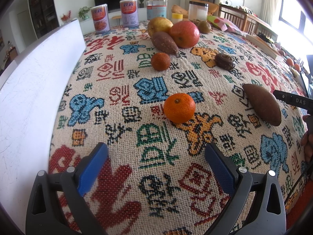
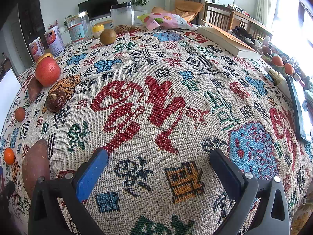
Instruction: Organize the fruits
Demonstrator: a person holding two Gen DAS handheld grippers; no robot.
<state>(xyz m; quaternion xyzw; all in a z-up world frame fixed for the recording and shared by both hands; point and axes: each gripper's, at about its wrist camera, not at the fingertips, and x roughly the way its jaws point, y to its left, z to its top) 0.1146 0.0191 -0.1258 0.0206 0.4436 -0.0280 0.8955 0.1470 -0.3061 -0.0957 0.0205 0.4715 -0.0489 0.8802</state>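
Bare cloth [image 1: 125, 90] ahead of left tongs [image 1: 156, 154] up to mandarin [image 1: 179, 107], sweet potato [image 1: 262, 103] right.

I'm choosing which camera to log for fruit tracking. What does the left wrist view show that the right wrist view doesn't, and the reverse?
Only left: the full pear, which the right view barely shows behind the apple, and the long white board.
Only right: the book, the snack bag shown whole, the tablet.
Both: apple, near mandarin, near sweet potato, taro, two cans. Both grippers, left and right, are open.
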